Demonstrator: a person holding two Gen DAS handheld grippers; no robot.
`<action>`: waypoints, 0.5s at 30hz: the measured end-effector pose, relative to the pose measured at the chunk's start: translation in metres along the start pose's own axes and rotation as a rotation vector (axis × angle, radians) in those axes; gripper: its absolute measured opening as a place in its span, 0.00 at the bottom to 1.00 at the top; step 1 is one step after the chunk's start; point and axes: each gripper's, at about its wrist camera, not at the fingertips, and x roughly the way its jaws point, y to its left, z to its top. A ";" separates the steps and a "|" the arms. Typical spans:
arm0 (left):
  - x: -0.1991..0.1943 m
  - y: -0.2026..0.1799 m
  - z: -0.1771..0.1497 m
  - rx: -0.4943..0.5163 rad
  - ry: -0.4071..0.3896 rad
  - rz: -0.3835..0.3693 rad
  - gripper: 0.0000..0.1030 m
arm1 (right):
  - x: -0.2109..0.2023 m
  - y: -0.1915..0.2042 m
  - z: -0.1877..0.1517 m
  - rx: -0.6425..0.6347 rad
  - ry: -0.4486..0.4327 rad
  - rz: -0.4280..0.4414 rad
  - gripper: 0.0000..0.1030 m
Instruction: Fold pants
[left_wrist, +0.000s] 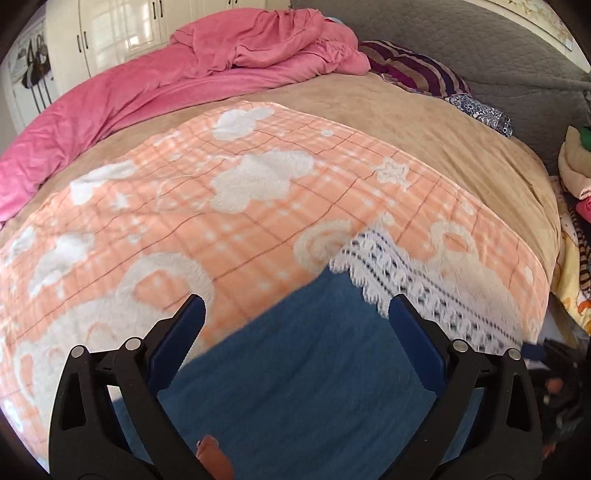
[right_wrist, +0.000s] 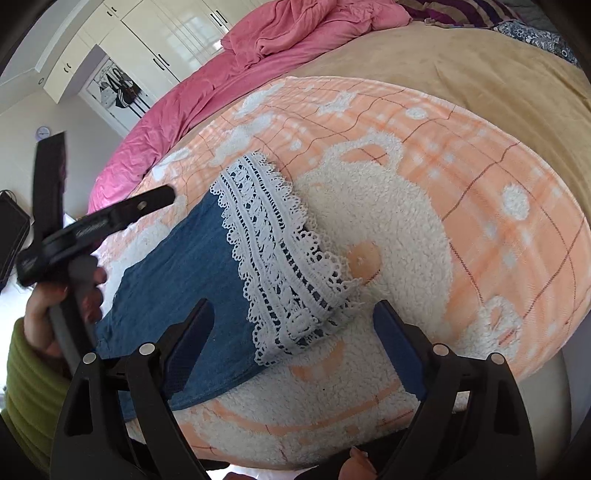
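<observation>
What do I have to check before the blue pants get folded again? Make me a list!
1. Left gripper jaws open, nothing pinched: ok.
2. Right gripper jaws open, nothing pinched: ok.
3. Blue pants lying flat on the peach blanket: ok, as far as they show.
4. Lace hem smooth, not bunched: ok.
5. Waist end of the pants neat: cannot tell, it is hidden behind the grippers.
6. Pink quilt lying apart from the pants: ok.
</observation>
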 end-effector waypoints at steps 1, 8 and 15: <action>0.008 0.000 0.004 0.008 0.016 -0.003 0.91 | 0.001 0.000 0.000 0.003 -0.004 0.010 0.69; 0.051 0.000 0.026 0.032 0.088 -0.100 0.90 | 0.004 0.000 0.000 0.009 -0.009 0.023 0.52; 0.085 0.005 0.026 -0.001 0.141 -0.290 0.72 | 0.011 -0.001 0.005 0.016 -0.012 0.050 0.52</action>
